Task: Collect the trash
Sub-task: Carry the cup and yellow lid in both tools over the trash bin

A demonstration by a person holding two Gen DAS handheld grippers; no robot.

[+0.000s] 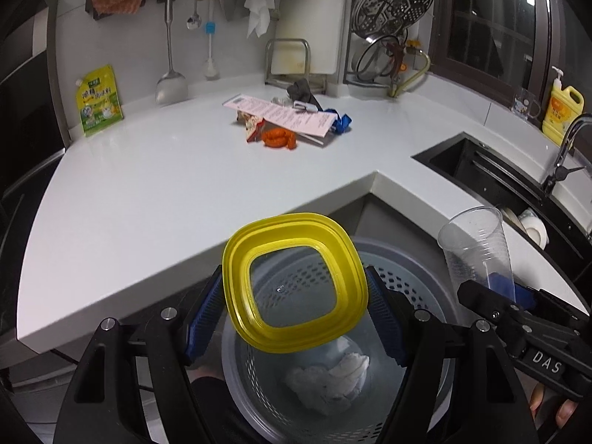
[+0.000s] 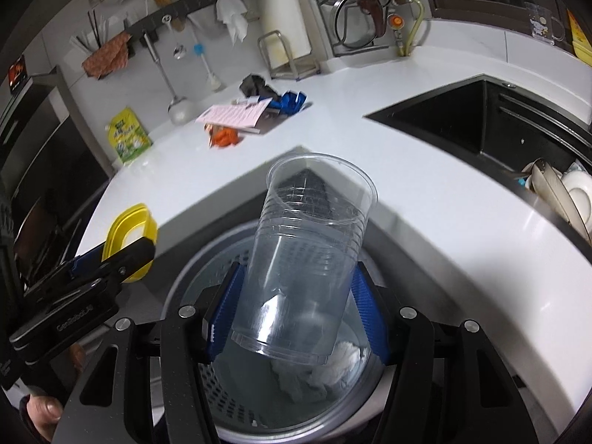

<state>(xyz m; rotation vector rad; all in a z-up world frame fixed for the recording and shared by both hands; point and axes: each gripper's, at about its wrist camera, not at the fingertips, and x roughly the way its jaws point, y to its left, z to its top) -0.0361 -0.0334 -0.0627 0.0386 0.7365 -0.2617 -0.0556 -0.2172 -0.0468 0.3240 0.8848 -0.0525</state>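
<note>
My left gripper (image 1: 296, 307) is shut on a yellow-rimmed clear lid (image 1: 236, 296) and holds it over the grey perforated trash bin (image 1: 407, 277). My right gripper (image 2: 296, 307) is shut on a clear plastic cup (image 2: 307, 244), tilted, also over the bin (image 2: 196, 277). The cup shows in the left wrist view (image 1: 477, 248), the lid in the right wrist view (image 2: 129, 229). Crumpled white tissue (image 1: 333, 381) lies in the bin's bottom. More trash sits on the counter: a pink paper (image 1: 281, 114), an orange peel (image 1: 279, 138), a blue wrapper (image 1: 342, 122).
The white L-shaped counter (image 1: 166, 192) wraps around the bin. A black sink (image 1: 481, 170) with dishes is at the right. A green pouch (image 1: 98, 101), a yellow soap bottle (image 1: 562, 111) and a dish rack (image 1: 388, 37) stand along the wall.
</note>
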